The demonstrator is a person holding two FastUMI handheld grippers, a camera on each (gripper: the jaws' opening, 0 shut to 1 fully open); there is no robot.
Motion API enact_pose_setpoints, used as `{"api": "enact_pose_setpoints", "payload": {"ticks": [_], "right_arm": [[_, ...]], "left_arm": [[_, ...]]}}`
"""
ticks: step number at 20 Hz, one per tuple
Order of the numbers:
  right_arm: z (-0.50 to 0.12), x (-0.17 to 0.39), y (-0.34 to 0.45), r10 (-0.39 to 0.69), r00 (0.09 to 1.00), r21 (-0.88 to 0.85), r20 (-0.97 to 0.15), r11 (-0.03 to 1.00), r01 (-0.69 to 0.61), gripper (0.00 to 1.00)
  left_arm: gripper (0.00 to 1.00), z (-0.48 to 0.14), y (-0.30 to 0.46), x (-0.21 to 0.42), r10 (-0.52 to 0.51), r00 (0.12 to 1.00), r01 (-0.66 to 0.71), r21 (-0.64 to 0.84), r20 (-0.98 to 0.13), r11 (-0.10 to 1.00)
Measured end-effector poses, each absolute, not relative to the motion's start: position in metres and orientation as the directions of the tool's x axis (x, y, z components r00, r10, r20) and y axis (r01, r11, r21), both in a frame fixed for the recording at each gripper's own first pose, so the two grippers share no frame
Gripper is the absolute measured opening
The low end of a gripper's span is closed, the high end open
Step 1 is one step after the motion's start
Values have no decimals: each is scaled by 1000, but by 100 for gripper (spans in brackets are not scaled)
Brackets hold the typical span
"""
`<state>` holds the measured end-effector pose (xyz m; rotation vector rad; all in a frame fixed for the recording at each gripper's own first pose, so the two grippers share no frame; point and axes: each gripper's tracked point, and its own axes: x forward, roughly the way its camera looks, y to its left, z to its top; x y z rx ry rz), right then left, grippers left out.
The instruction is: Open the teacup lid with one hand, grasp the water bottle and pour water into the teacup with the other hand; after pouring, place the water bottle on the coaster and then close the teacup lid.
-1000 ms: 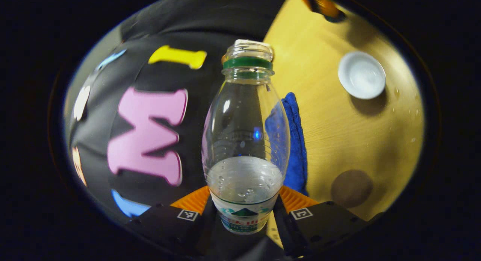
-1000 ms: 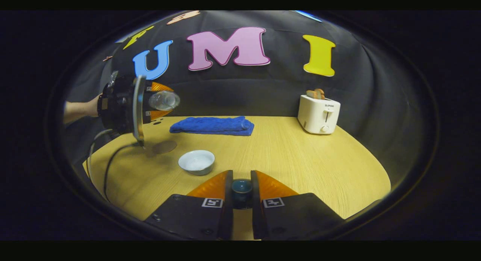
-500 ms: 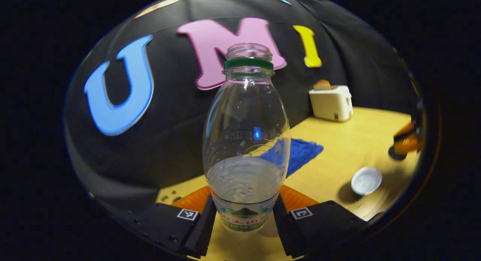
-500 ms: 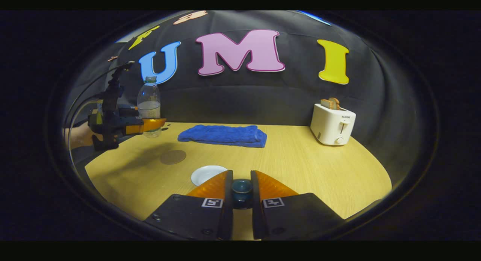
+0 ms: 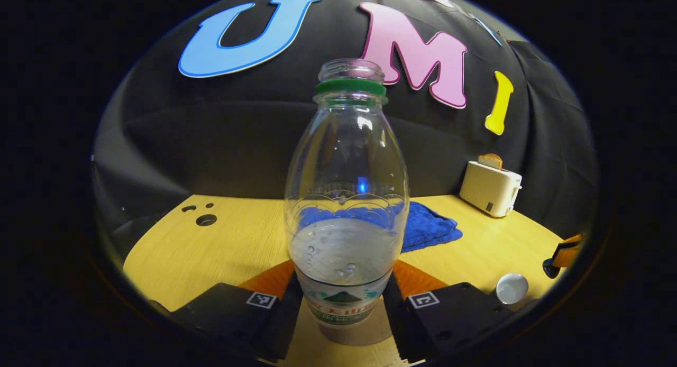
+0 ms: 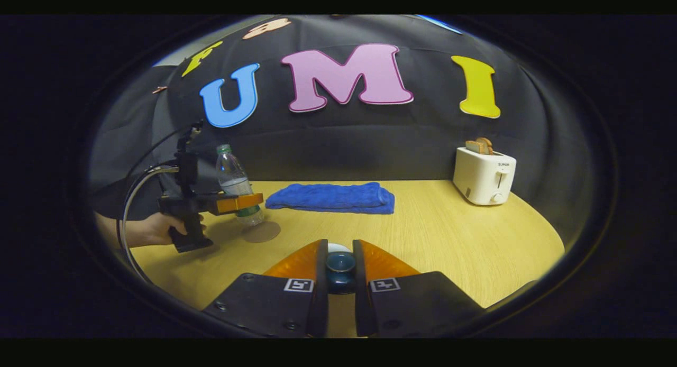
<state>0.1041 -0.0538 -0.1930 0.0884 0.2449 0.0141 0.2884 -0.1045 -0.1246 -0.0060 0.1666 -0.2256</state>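
Your left gripper (image 5: 345, 298) is clamped on the bottle (image 5: 346, 198) low down, at the label, with a finger pressed to each side. In the left gripper view its long axis runs straight up toward 12 o'clock, open mouth on top, with water filling about the lower third. The right gripper view tells it differently: there the bottle (image 6: 236, 184) leans a little, its neck toward 11 o'clock, and its base is right over the coaster (image 6: 260, 231); you cannot tell whether it touches. That view also gives you the hand (image 6: 153, 228) holding the left gripper (image 6: 248, 202) at 9 o'clock. Your right gripper (image 6: 340, 266) is closed on the lid (image 6: 340, 262), with the cup's (image 6: 338, 247) pale rim peeking just above it. In the left gripper view the cup (image 5: 511, 288) sits open on the table (image 5: 232, 240) at 4 o'clock, just beside the right gripper's fingers (image 5: 565, 253). The blue towel (image 6: 332, 197) lies at the back, with the toaster (image 6: 483, 175) off at 2 o'clock.
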Motion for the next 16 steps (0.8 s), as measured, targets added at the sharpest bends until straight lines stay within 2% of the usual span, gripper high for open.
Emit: {"api": "enact_pose_setpoints", "payload": {"ticks": [1,2,7,8,9,10,11,12,13,15,16], "right_arm": [[-193,104,-53,30,970,96,-240,995,-7,19],[-193,103,-52,35,970,99,-240,995,-11,24],[-194,102,-51,36,969,95,-246,995,-13,24],[-194,101,-51,36,969,95,-245,995,-13,24],[-194,101,-51,37,968,96,-247,995,-14,24],[-194,100,-50,38,968,97,-248,995,-14,24],[-194,99,-49,38,968,96,-247,995,-15,19],[-194,97,-49,38,968,93,-247,996,-15,24],[-195,96,-49,39,968,88,-249,996,-17,24],[-196,94,-48,43,966,84,-254,996,-23,24],[-196,94,-47,45,966,85,-255,996,-24,24]], "left_arm": [[75,-124,-104,288,-226,960,227,-13,-166,974],[75,-125,-101,288,-224,959,228,5,-171,974],[76,-135,-97,287,-217,956,226,24,-195,974],[73,-139,-98,286,-212,958,221,27,-194,975],[80,-145,-98,286,-209,956,221,35,-206,975],[80,-155,-100,284,-209,950,222,31,-233,975],[80,-162,-101,282,-205,944,218,24,-257,976],[81,-165,-99,280,-202,943,215,19,-264,977],[82,-162,-97,279,-193,949,205,25,-250,978],[94,-158,-93,275,-184,954,196,27,-238,980],[96,-159,-93,270,-184,950,196,25,-251,980]]}}
